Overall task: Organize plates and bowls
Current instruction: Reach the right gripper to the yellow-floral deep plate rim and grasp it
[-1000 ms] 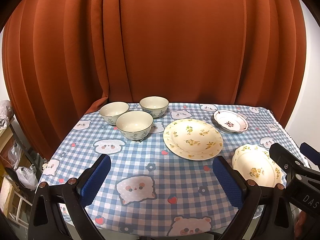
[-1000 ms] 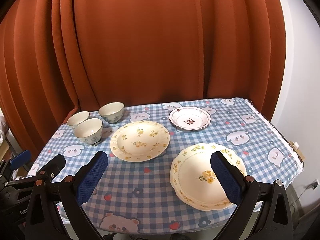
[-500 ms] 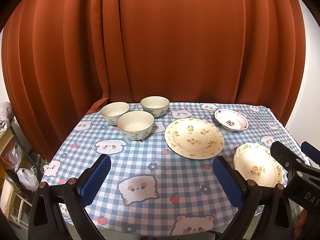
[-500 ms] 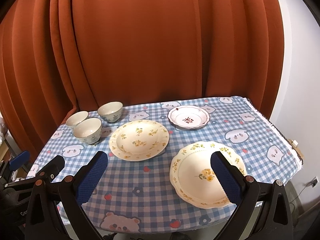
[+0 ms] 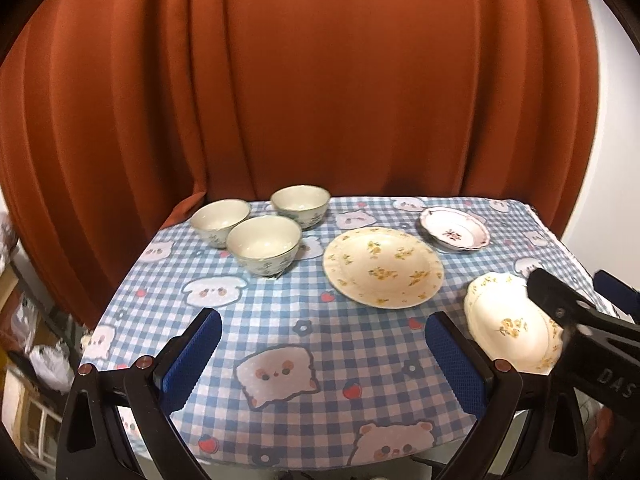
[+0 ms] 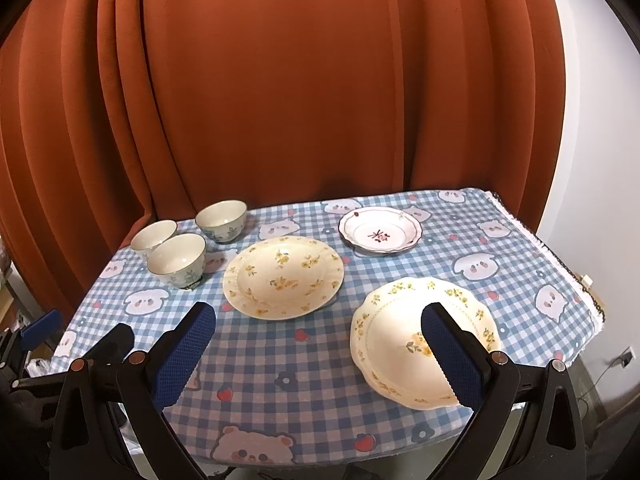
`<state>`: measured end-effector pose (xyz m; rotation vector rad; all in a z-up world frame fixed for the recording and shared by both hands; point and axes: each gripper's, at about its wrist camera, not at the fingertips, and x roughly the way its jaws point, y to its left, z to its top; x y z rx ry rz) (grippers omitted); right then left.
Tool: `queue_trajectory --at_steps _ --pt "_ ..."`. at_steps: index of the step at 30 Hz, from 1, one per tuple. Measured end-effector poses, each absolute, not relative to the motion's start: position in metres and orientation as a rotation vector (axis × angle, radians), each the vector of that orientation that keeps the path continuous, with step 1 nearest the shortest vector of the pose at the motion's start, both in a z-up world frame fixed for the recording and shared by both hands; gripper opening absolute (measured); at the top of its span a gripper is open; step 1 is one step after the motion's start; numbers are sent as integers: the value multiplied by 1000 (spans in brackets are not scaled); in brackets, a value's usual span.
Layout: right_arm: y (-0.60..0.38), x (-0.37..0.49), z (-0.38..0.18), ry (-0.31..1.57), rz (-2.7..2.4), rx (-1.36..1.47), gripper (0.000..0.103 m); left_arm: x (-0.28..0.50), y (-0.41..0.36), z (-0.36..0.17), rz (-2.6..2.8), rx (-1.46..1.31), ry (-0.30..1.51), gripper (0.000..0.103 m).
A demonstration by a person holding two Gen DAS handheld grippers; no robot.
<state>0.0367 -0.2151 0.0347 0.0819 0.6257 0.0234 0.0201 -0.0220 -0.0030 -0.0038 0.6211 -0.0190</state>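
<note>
Three pale bowls stand at the table's back left: the near bowl (image 5: 263,245) (image 6: 177,255), a left bowl (image 5: 220,222) (image 6: 154,237) and a far bowl (image 5: 300,205) (image 6: 221,220). A large yellow-flowered plate (image 5: 383,266) (image 6: 283,275) lies in the middle. Behind it to the right sits a small white plate with a red motif (image 5: 454,233) (image 6: 380,234). A scalloped yellow-flowered plate (image 5: 508,322) (image 6: 400,332) lies at the front right. My left gripper (image 5: 320,356) hovers open over the front edge, holding nothing. My right gripper (image 6: 316,354) is open above the front, its right pad over the scalloped plate.
A blue checked cloth with bear faces (image 5: 280,364) (image 6: 280,380) covers the table. An orange curtain (image 5: 320,80) hangs right behind it. The white wall (image 6: 592,160) and the table's right edge are at right. Clutter (image 5: 24,340) sits on the floor at left.
Both grippers have drawn back and risen slightly, so the table looks a little farther away. The dishes have not moved and both grippers stay open.
</note>
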Motion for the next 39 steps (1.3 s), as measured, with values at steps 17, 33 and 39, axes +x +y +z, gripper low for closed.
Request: queue_trajectory --at_steps 17,33,39 --pt "-290 91 7 672 10 87 103 87 -114 -31 -42 17 700 101" --pt "-387 171 -67 855 38 24 95 151 -211 -107 -8 -51 942 88" --pt "-405 187 -106 958 61 28 90 161 -225 -136 2 -62 1049 82"
